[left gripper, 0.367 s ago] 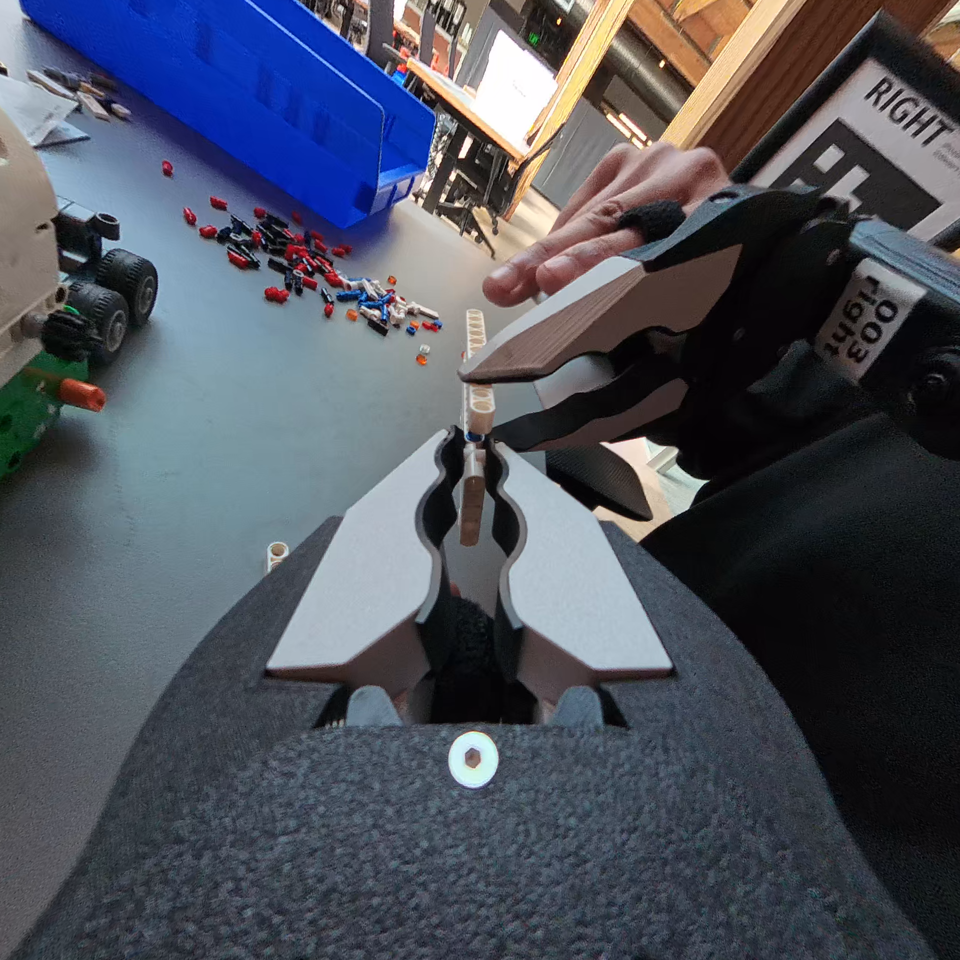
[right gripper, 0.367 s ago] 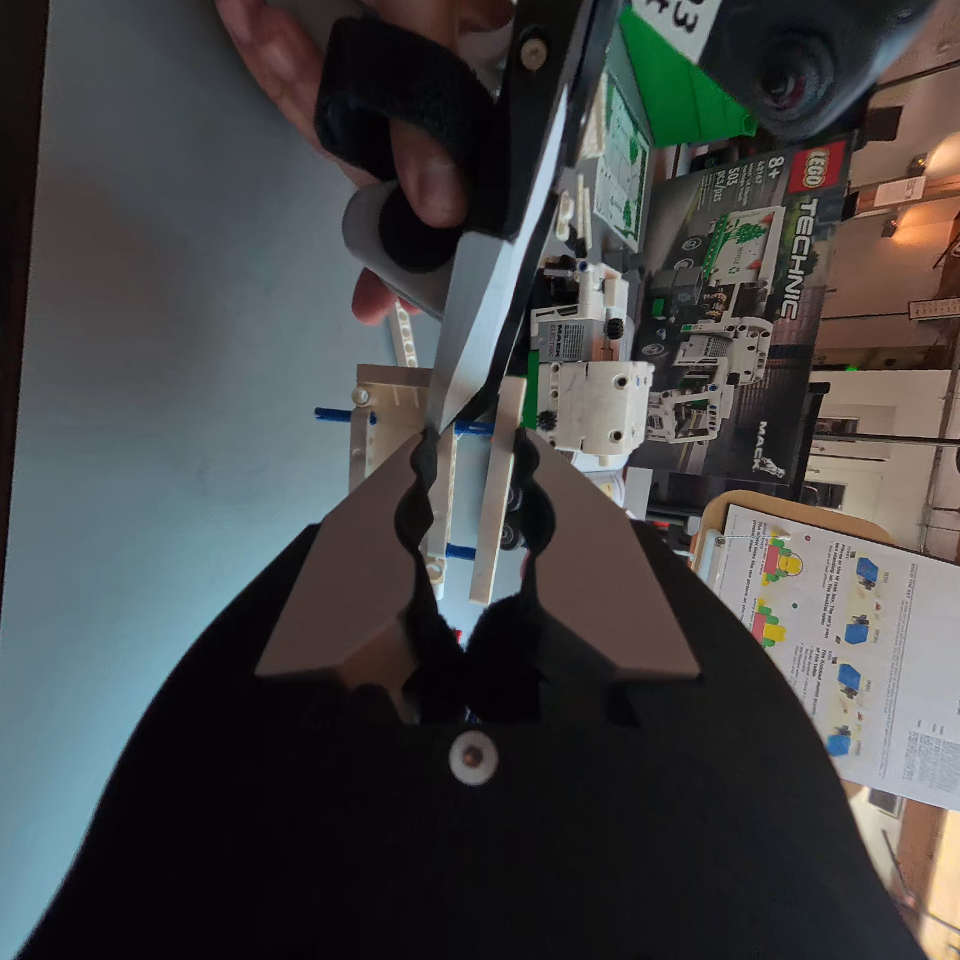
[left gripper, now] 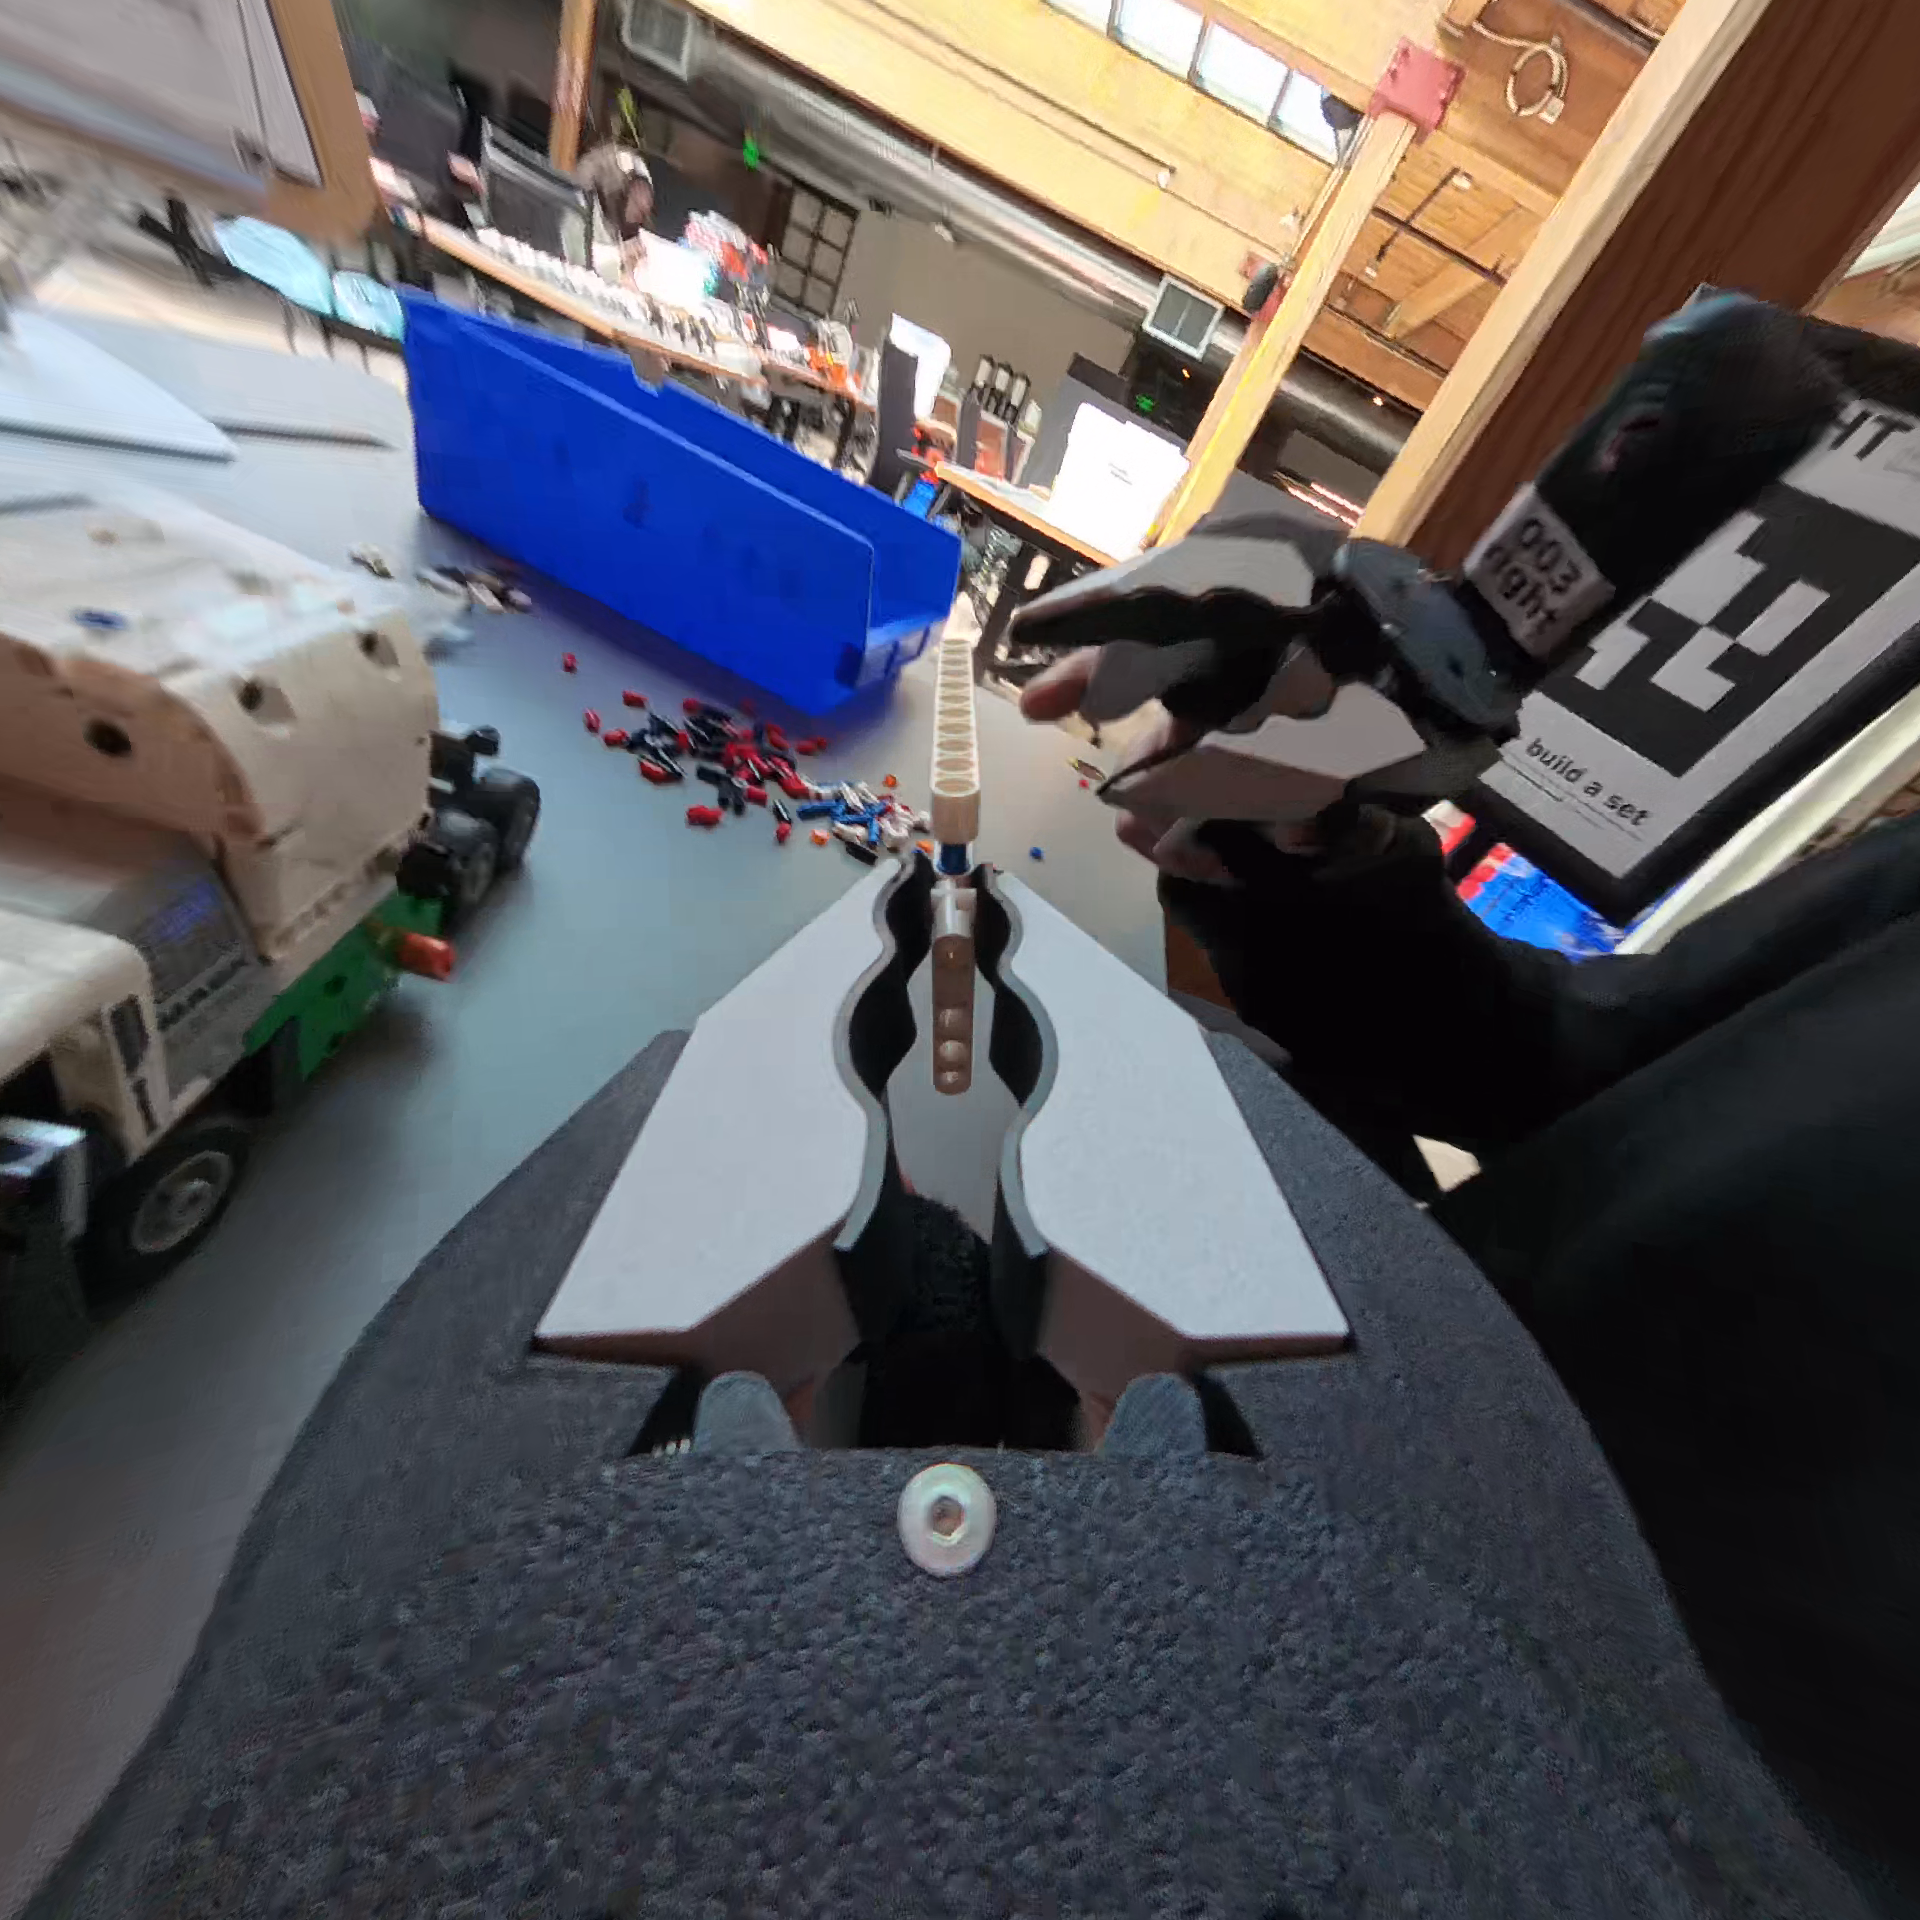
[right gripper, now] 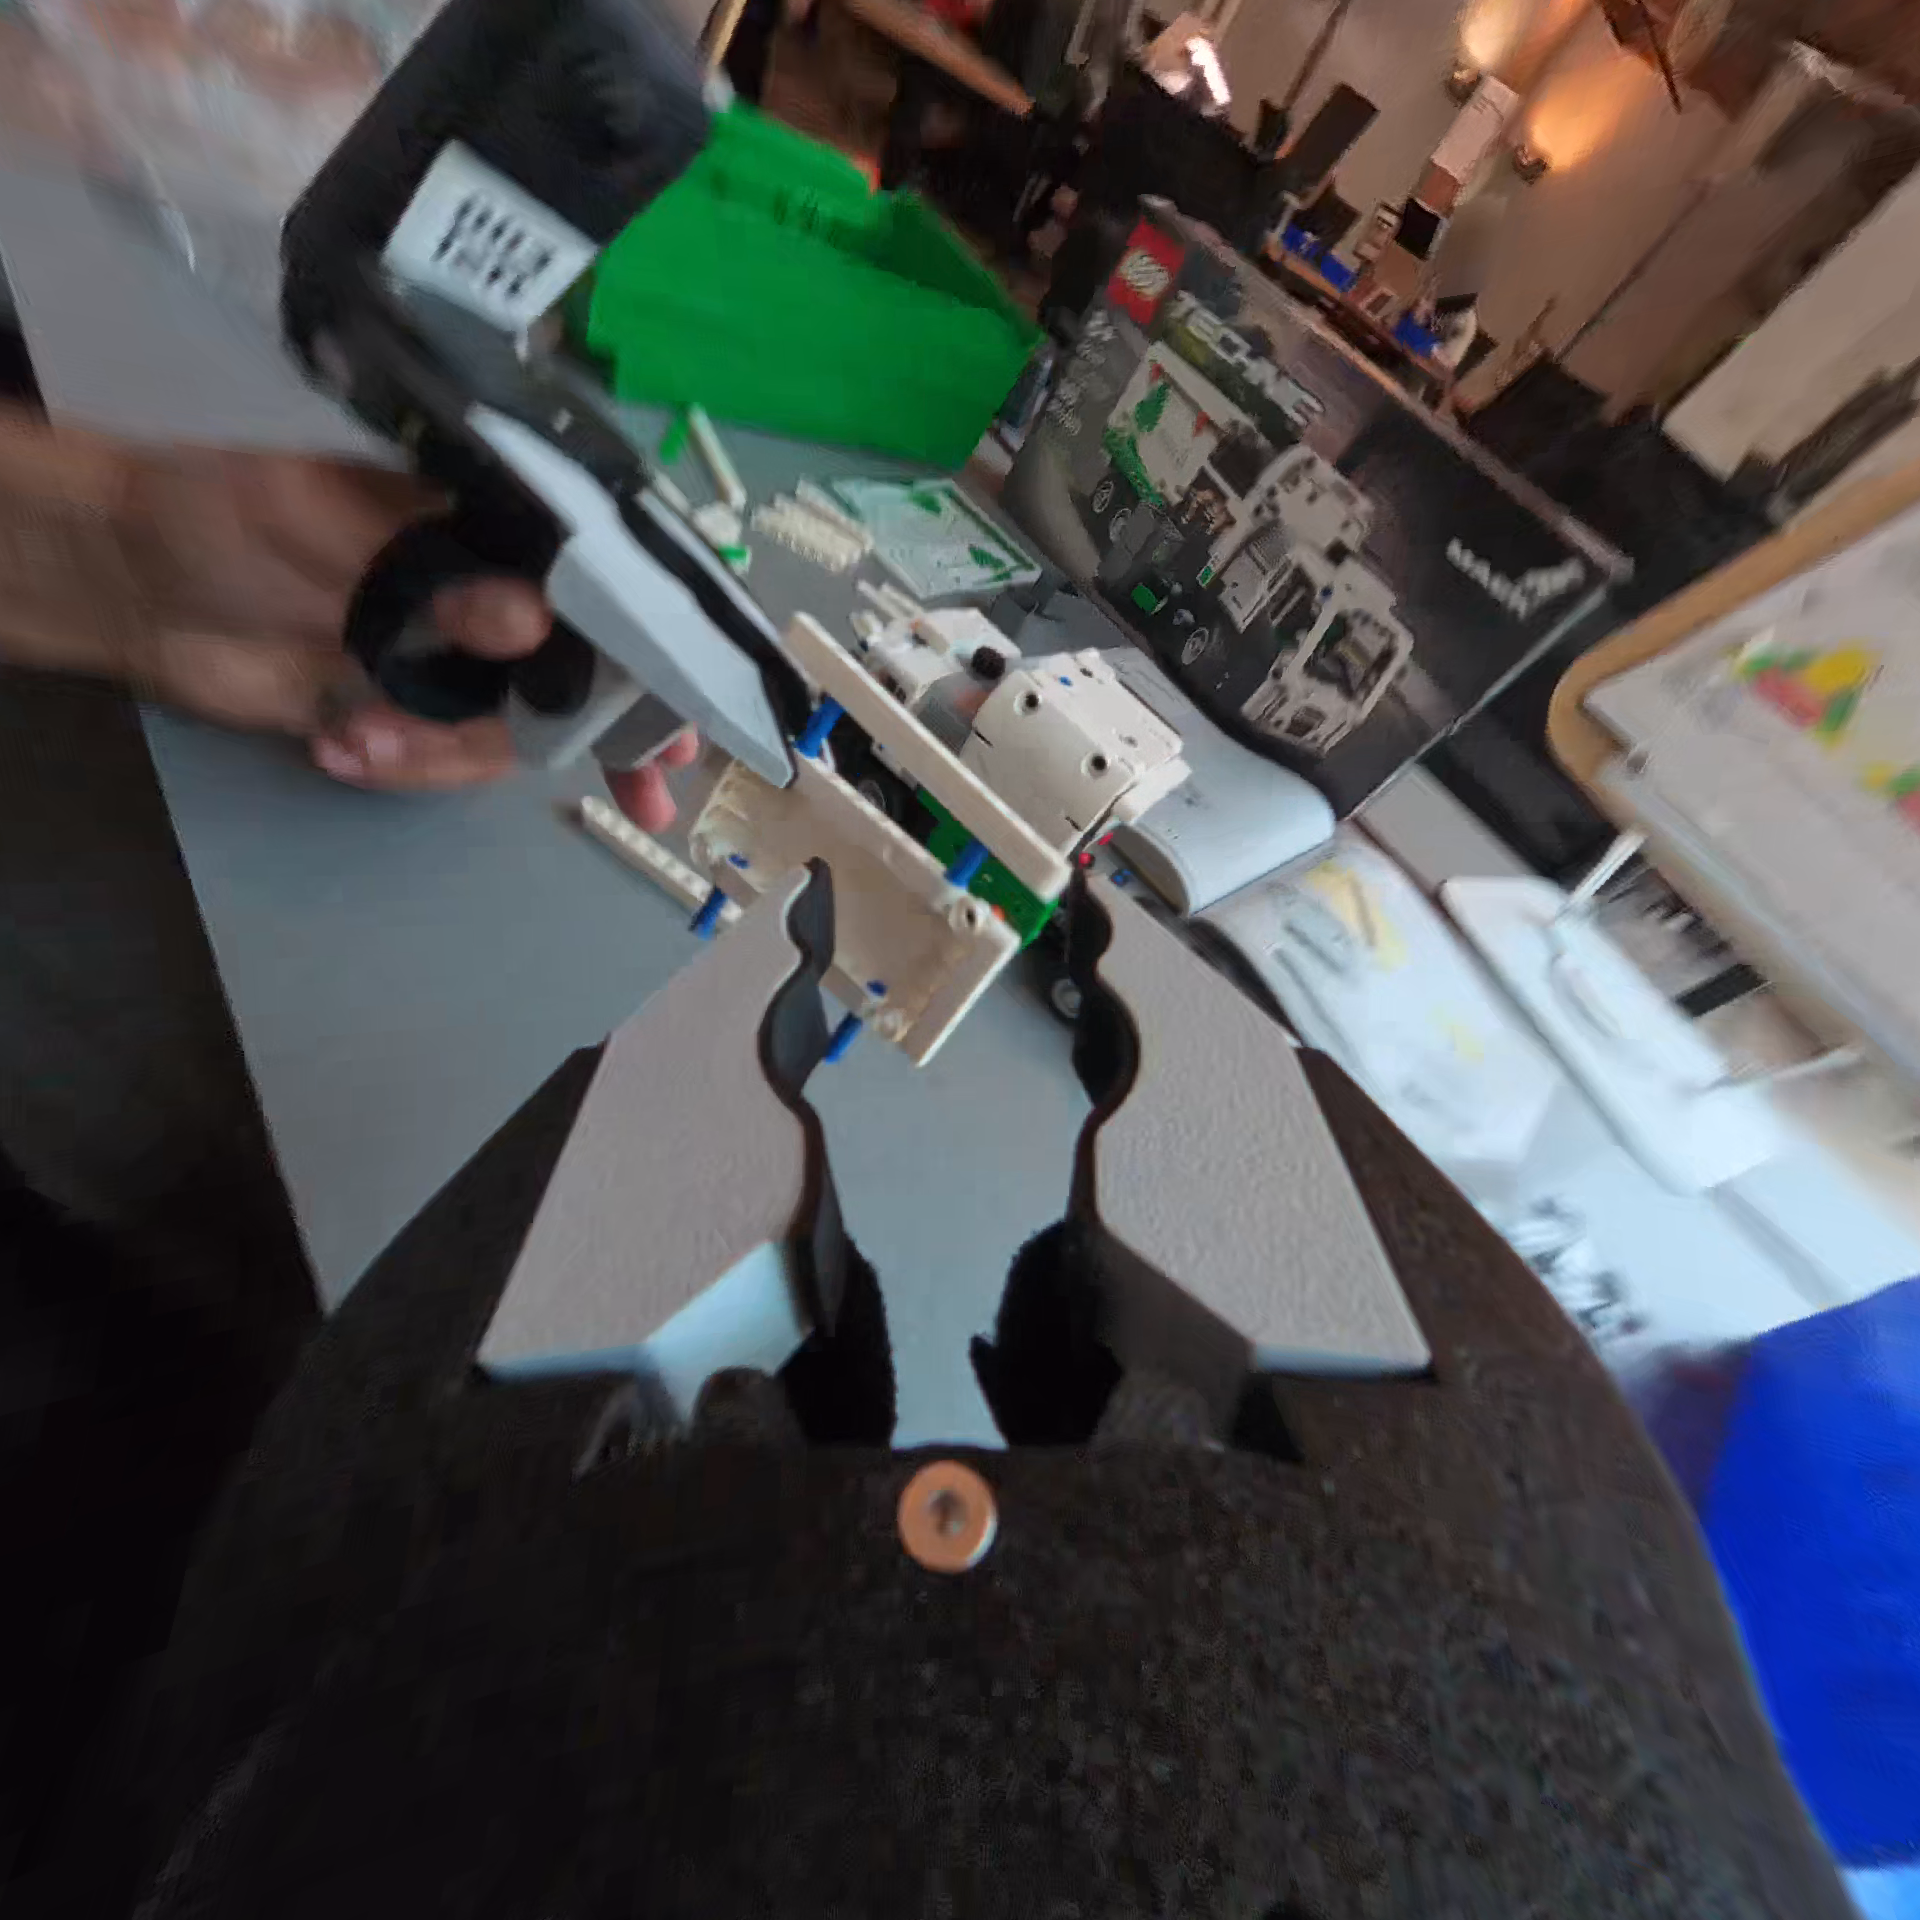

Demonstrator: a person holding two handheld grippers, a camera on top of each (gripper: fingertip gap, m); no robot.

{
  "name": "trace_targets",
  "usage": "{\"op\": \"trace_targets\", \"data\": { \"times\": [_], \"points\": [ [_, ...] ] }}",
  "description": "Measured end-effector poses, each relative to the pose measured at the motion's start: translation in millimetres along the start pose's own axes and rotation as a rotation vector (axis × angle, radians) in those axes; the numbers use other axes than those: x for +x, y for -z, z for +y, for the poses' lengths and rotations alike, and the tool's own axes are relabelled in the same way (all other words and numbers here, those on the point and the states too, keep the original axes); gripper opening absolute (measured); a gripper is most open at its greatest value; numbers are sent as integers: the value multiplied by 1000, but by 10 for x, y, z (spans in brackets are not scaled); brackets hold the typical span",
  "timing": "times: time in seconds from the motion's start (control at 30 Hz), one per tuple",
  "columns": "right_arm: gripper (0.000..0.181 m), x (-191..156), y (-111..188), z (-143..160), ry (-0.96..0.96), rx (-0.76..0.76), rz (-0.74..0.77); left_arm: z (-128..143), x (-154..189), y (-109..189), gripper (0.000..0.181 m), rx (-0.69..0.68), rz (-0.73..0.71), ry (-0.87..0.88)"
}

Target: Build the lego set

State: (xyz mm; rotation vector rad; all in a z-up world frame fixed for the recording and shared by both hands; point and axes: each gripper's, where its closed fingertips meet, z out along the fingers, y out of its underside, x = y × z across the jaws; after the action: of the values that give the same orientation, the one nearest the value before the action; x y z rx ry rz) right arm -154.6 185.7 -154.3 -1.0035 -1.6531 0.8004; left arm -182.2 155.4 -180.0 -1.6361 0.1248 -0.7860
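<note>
On the left side of the left wrist view, a white and green toy truck stands on the grey table. Behind it a long blue bin lies on the table, and just in front of the bin a heap of small red, blue and black pins is scattered. In the middle, the left tool is pressed together on a white lego frame, seen here on its edge; a white beam with holes rises beyond the tips. To the right, the right tool hangs in the air, near the beam but apart from it, with its fingers spread.

In the right wrist view, the picture is blurred. At the left a hand holds the left tool, which pinches the white lego frame with blue pins above the table. The right tool is spread open just below the frame and holds nothing. Behind the frame stands the toy truck, farther back a green bin, and to the right the dark lego box and a sheet of paper.
</note>
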Motion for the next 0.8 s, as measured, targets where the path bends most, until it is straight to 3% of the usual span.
{"op": "trace_targets", "data": {
  "times": [0.03,0.13,0.17,0.2,0.27,0.33,0.4,0.53,0.6,0.7,0.8],
  "points": [
    [41,52,30,35,-188,51,-20,-43,31,7,6,36,-10,-67],
    [51,-54,72,101,-550,198,-278,-102,275,9,6,100,75,-203],
    [48,-176,96,106,-583,219,-405,-132,355,22,6,122,113,-210],
    [32,-308,148,77,-584,253,-527,-144,408,34,6,129,142,-211],
    [22,-375,173,40,-559,310,-566,-49,509,15,6,58,202,-212],
    [4,-434,162,53,-507,302,-570,45,526,-29,6,-8,179,-267],
    [3,-422,146,82,-495,285,-546,64,471,-47,8,-49,115,-318],
    [3,-243,12,233,-582,200,-353,-15,-41,3,52,-197,-348,-552],
    [3,-246,-31,261,-612,157,-302,-76,-127,22,62,-253,-507,-745],
    [3,-264,-97,260,-602,101,-235,-50,-160,-49,59,-357,-599,-981],
    [3,-270,-135,332,-499,27,-205,28,-233,-78,53,-452,-589,-998]
  ]
}}
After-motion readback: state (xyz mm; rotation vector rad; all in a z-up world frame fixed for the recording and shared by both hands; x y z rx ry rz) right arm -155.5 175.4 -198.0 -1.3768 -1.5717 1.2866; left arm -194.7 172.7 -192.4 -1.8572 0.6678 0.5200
